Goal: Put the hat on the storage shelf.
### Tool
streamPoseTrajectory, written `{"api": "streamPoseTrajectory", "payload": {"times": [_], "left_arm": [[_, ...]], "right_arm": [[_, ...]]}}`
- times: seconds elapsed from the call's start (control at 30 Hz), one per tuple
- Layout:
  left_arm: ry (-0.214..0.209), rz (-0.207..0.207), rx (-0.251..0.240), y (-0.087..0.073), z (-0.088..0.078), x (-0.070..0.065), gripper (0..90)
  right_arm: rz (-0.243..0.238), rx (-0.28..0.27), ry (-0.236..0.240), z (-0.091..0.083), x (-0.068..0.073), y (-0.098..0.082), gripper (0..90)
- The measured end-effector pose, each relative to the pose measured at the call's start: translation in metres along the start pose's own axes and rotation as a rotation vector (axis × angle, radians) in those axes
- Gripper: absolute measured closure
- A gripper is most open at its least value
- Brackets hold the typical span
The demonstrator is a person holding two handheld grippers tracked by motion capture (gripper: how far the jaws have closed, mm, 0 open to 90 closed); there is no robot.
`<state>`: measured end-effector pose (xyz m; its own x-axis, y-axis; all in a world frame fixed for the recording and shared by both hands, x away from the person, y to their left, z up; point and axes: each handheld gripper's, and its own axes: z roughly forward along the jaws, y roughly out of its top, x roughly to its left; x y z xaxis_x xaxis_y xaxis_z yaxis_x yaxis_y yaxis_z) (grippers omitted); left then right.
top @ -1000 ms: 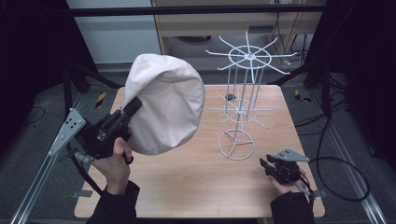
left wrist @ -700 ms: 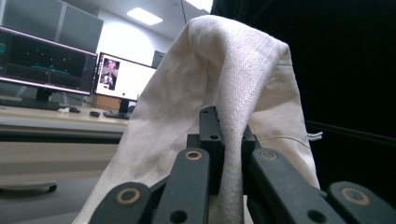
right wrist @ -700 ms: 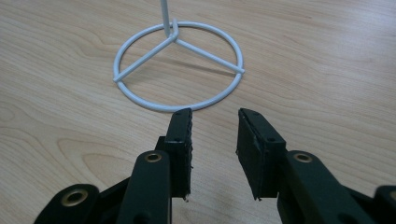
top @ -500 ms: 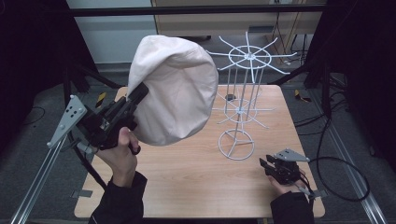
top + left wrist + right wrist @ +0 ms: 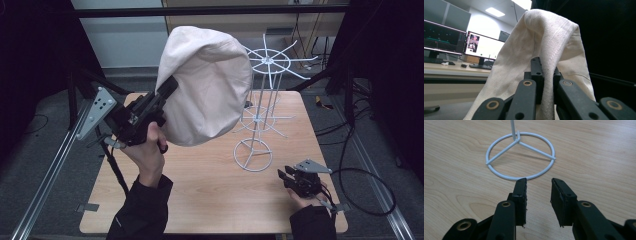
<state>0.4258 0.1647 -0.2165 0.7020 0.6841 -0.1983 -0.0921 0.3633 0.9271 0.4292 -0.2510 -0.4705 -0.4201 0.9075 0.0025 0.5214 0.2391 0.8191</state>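
Cream hat point(image 5: 207, 85) held above the table's point(image 5: 210, 200) left half, long axis tilted toward one o'clock, crown uppermost, higher than before. Left gripper point(image 5: 162, 97) clenches its brim; right gripper point(image 5: 286, 176) rests released at five o'clock.

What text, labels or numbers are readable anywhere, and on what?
None readable.
The monitor screens in the left gripper view show content too small and blurred to read.
The cream fabric hat, white wire rack, wooden table and both grippers carry no visible print.
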Motion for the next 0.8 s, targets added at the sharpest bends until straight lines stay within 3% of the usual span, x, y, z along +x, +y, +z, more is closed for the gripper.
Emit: {"api": "streamPoseTrajectory", "payload": {"times": [0.33, 0.47, 0.8], "left_arm": [[0.001, -0.019, 0.064, -0.024, 0.018, 0.005, 87.3], [0.007, -0.042, 0.087, -0.034, 0.017, 0.013, 87.2], [0.018, -0.042, 0.121, -0.045, 0.009, 0.024, 86.9]], "right_arm": [[0.0, 0.002, 0.01, 0.001, 0.001, 0.0, 65.7], [-0.001, 0.005, 0.007, 0.002, 0.002, 0.0, 65.7], [-0.001, 0.007, 0.007, 0.002, 0.002, 0.0, 65.5]]}}
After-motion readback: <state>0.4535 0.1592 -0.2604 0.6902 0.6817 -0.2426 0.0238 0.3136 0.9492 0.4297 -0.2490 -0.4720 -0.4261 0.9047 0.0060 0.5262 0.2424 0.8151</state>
